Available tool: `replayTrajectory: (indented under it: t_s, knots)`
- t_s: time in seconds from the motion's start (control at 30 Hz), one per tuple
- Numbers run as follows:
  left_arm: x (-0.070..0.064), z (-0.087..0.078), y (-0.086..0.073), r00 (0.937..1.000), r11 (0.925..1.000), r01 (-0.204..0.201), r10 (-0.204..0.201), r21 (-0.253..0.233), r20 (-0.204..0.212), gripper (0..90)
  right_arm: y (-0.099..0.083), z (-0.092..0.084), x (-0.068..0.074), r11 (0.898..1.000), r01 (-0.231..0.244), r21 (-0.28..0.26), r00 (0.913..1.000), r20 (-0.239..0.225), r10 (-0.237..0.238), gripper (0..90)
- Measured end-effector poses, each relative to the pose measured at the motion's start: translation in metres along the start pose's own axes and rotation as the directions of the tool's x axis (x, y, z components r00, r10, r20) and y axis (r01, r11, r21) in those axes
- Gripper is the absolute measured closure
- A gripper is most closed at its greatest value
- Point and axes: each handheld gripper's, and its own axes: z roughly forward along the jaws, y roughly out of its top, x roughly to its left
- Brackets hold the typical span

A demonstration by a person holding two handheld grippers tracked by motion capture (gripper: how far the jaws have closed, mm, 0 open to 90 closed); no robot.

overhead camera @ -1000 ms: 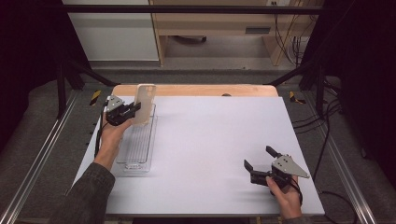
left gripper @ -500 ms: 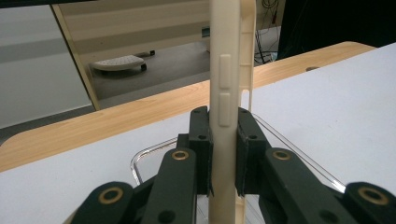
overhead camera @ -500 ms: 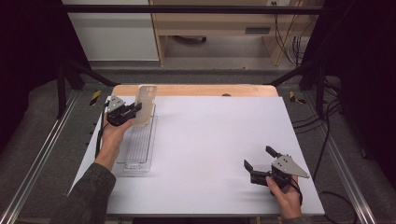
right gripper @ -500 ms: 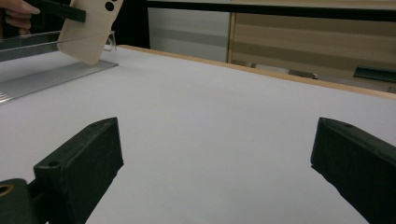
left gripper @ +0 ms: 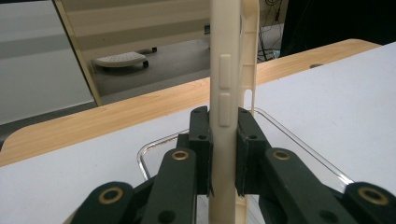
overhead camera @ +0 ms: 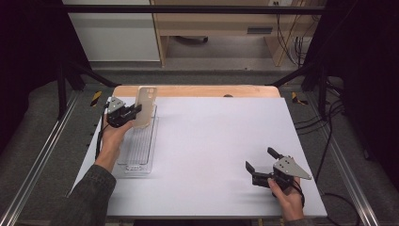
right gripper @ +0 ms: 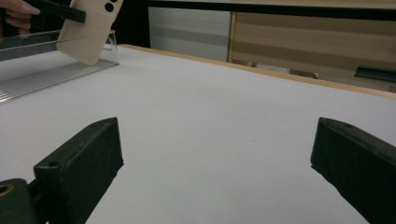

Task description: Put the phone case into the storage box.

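Holding: left tongs (overhead camera: 134,111) are clamped on a cream phone case (overhead camera: 144,107), with the pads pressing its two long edges.
Phone case, pose: upright on its long axis in the high view, camera cut-outs at the top end; in the left gripper view (left gripper: 224,135) its side with two raised buttons faces the camera.
Phone case, place: above the far end of a clear plastic tray (overhead camera: 136,165), the landmark for all that follows; whether its lower end touches the tray cannot be told.
Phone case, from the right gripper view: it (right gripper: 88,28) hangs tilted over the tray's far corner (right gripper: 46,74), with a black jaw across its upper part.
Left hand: the hand (overhead camera: 112,136) lies along the tray's left side, forearm and grey sleeve running back past the tray's near end.
Tray: it lies flat on the white counter (overhead camera: 211,141), long side running away from the person, ribbed floor visible.
Right tongs (overhead camera: 263,162): jaws stand wide apart with nothing between them, well apart from the tray, off to its right near the counter's front edge.
Right hand (overhead camera: 287,197): beyond the tray's near end, far to the right, grasping the tool with its grey three-cornered plate.
Counter edge: a strip of bare wood (overhead camera: 197,91) shows just past the tray's far end.
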Motion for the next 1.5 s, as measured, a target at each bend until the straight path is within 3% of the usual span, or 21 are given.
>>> replayTrajectory:
  t_s: [0.47,1.5]
  knots:
    - [0.0006,0.0002,0.0003,0.9994,0.9996,0.028,-0.028,0.006,-0.019,78.9,-0.0001,0.0006,0.0007,1.0,0.003,0.002,1.0,-0.004,-0.003,2.3]
    - [0.0011,-0.0002,0.0004,0.9987,0.9992,0.039,-0.038,0.012,-0.033,78.6,-0.0001,0.0008,0.0012,1.0,0.003,0.003,1.0,-0.008,-0.003,2.4]
